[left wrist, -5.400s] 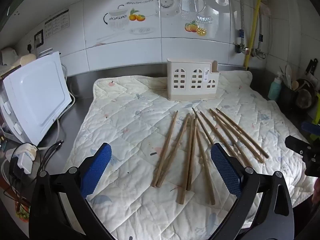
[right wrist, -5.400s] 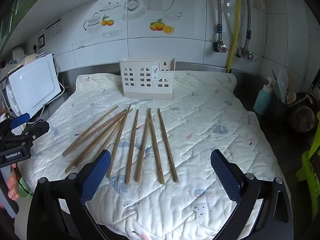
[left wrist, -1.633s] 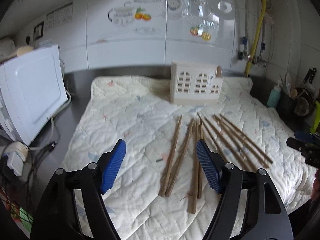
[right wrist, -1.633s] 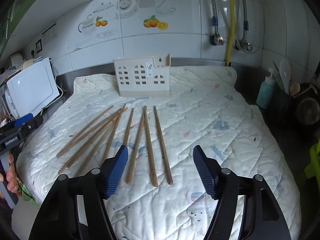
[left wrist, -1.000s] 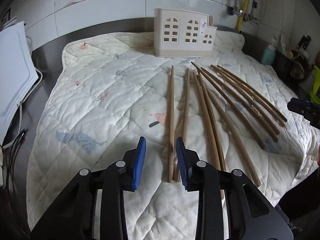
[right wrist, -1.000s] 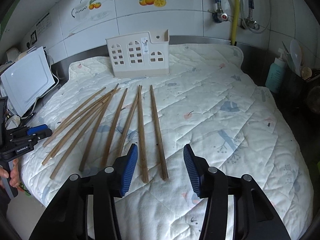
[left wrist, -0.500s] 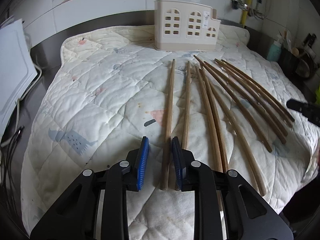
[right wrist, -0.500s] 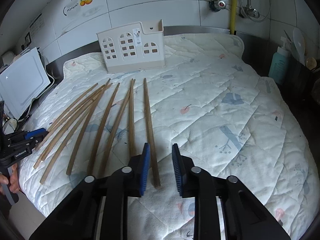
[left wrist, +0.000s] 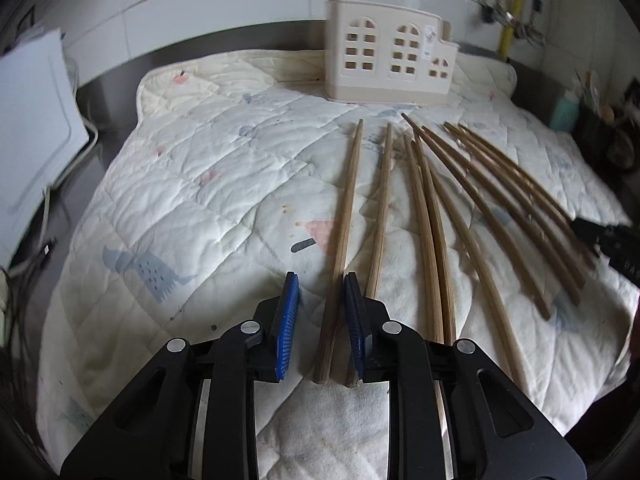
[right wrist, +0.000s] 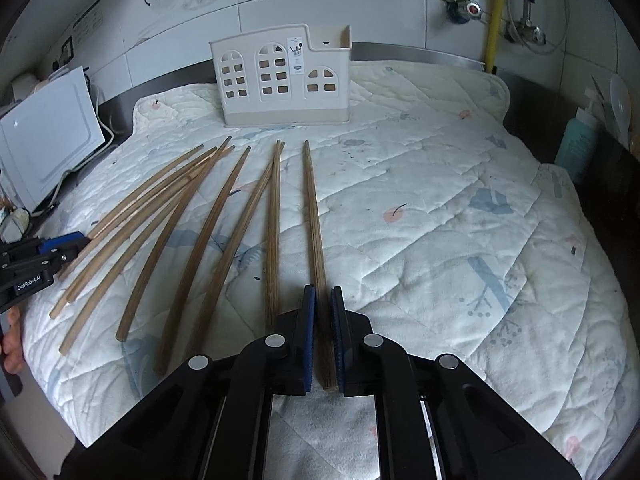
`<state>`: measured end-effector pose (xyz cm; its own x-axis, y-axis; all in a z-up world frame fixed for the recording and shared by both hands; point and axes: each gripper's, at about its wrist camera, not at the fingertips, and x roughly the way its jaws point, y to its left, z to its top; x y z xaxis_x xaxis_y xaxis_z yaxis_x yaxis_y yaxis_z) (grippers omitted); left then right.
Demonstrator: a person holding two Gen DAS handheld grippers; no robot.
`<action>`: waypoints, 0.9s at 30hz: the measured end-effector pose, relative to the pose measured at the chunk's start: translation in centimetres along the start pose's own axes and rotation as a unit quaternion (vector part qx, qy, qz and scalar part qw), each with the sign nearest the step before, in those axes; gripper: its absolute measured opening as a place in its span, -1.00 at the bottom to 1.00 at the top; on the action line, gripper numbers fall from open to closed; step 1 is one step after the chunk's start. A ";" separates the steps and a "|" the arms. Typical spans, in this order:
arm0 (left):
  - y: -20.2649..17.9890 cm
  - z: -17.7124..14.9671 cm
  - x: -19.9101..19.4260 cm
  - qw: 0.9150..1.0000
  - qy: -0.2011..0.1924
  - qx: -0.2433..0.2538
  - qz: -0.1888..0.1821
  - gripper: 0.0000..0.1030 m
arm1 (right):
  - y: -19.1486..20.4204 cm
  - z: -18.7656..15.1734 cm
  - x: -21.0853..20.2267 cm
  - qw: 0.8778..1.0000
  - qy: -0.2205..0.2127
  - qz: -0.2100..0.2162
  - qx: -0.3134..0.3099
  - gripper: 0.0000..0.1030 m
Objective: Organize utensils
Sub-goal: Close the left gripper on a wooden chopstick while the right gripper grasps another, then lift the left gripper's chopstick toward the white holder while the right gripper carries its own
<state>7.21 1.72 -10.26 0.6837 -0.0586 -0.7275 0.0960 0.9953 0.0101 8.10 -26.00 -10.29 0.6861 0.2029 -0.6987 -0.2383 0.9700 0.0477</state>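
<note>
Several long wooden chopsticks lie fanned on a quilted mat in front of a cream house-shaped utensil holder. My left gripper is low over the mat and straddles the near end of the leftmost chopstick. Its blue pads stand narrow but clear of the wood, so it is open. A second chopstick runs under its right finger. My right gripper is shut on the near end of the rightmost chopstick, which still lies along the mat. The holder stands beyond it.
A white appliance with cables stands off the mat's left side. A teal bottle and a dark pot of utensils are at the right. A tiled wall with a yellow pipe is behind.
Both grippers have come down to the chopsticks' near ends with narrowing jaws. The right one has closed on the rightmost chopstick. The left one holds its narrow gap around the leftmost.
</note>
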 end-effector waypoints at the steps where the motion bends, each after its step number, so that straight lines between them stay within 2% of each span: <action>1: 0.1 0.1 0.0 1.000 0.002 0.001 -0.003 -0.56 | 0.0 0.0 0.0 1.000 0.000 -0.001 -0.001 -0.86; 6: 0.8 0.3 -0.4 1.000 0.002 -0.018 -0.019 -0.82 | -0.1 0.0 -1.5 1.000 -0.015 -0.005 0.004 -0.87; 9: 0.7 0.1 -0.9 0.999 -0.005 -0.020 -0.040 -0.85 | -0.1 0.3 -3.0 1.000 -0.029 -0.007 0.004 -0.87; 17: 0.5 -0.6 -0.4 0.999 -0.008 -0.017 -0.048 -0.81 | 0.0 0.7 -4.9 0.999 -0.046 -0.009 0.011 -0.87; 21: 0.3 -0.5 -0.7 0.999 -0.010 0.000 -0.044 -0.88 | 0.2 1.0 -5.7 0.999 -0.050 -0.003 0.015 -0.87; 27: 1.0 1.1 -4.2 0.996 -0.059 -0.011 -0.069 -0.89 | 0.3 3.0 -8.3 0.997 -0.077 0.009 0.008 -0.88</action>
<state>5.24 2.84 -6.45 0.7451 -0.2032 -0.6353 0.1811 0.9783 -0.1005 4.41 -27.02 -2.39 0.7797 0.2380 -0.5791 -0.2423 0.9676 0.0714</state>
